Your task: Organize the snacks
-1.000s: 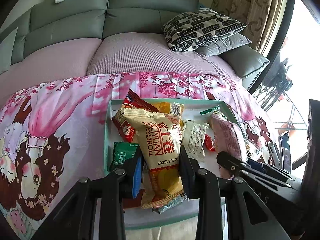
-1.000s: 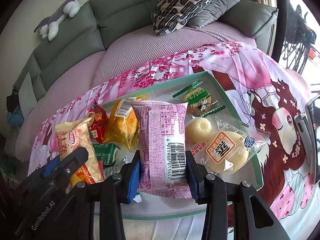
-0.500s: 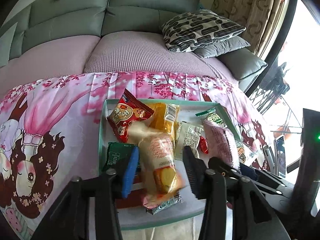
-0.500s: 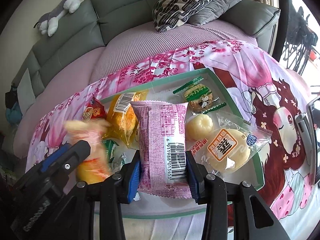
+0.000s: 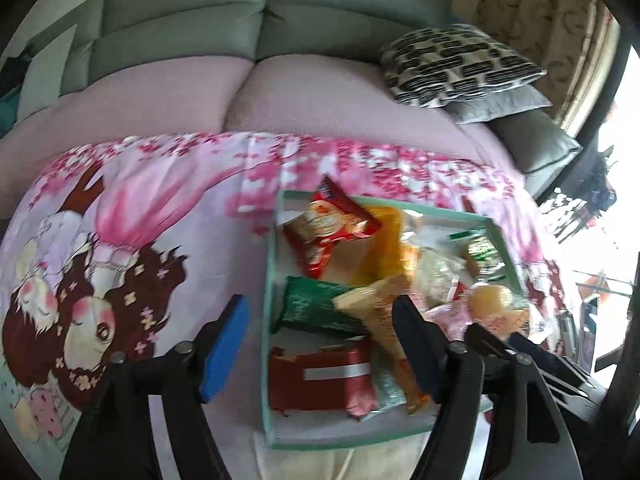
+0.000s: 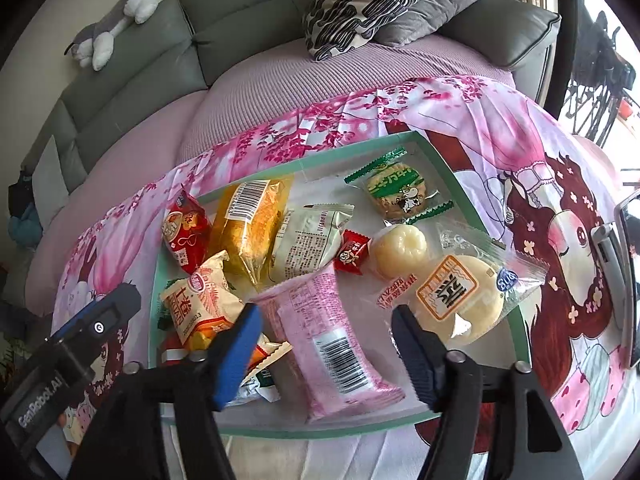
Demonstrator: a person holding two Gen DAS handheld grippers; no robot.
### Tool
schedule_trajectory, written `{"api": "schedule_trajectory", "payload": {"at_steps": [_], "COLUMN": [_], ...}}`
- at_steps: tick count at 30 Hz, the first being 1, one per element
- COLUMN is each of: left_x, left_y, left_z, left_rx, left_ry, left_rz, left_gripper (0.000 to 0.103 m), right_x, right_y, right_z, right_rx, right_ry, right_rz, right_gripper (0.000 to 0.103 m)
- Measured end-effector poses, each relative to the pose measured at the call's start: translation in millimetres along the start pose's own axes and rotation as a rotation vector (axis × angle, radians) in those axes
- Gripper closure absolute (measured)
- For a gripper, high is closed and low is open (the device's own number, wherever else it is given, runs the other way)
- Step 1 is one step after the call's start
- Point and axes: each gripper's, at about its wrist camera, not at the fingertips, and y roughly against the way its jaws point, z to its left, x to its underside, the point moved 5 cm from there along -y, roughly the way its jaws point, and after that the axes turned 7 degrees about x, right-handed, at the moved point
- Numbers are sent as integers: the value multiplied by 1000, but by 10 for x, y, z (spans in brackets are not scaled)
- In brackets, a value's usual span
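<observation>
Right gripper [image 6: 326,340] is standing with jaws spread, just been opening; pink snack pack [image 6: 332,340] is lying loose between the pads in the tray, not pinched. Left gripper [image 5: 320,344] is also gaping, jaws just been opening, nothing gripped; its right finger is overlapping the beige egg-roll pack [image 5: 380,312], which is lying in the tray, blurred. Ahead of the right gripper, the teal tray [image 6: 452,176] is holding the rest: round cake in clear wrap [image 6: 460,296] just right of the right finger, yellow pack [image 6: 252,224] and red pack [image 6: 186,234] further ahead-left, green-wrapped biscuit [image 6: 396,190] at the far side. In the left view a green pack [image 5: 316,304] and dark red box [image 5: 320,376] are sitting between the fingers. Tray is resting on a pink cartoon-print cloth [image 6: 560,200] spread over a mauve sofa seat [image 5: 320,92]. Beyond that, grey-green backrest [image 5: 180,28], black-white patterned cushion [image 5: 456,64] far right, plush toy [image 6: 116,20] on top of the backrest far left, curtain [image 5: 540,20] and bright window at the right edge.
</observation>
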Motion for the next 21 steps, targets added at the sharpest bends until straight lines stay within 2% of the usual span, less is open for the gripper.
{"api": "schedule_trajectory", "payload": {"at_steps": [3, 5, 8, 11, 13, 14, 21], "left_x": [14, 18, 3, 0, -6, -4, 5], "left_y": [-52, -57, -49, -47, -47, -47, -58], "left_z": [130, 196, 282, 357, 373, 383, 409], "left_rx": [-75, -118, -161, -197, -214, -223, -252], "left_ry": [14, 10, 0, -6, -11, -13, -18], "left_rz": [21, 20, 12, 3, -2, -1, 9], "left_gripper": [18, 17, 17, 14, 2, 0, 0], "right_x": [12, 16, 16, 15, 14, 13, 8], "right_y": [-19, -22, -32, -34, -35, -32, -9], "right_z": [17, 24, 24, 22, 24, 25, 29], "right_rx": [7, 12, 16, 20, 19, 19, 20], "right_ry": [10, 15, 17, 19, 20, 22, 29], "right_rz": [2, -1, -1, -4, -8, -11, -42], "right_gripper": [13, 10, 0, 0, 0, 0, 0]}}
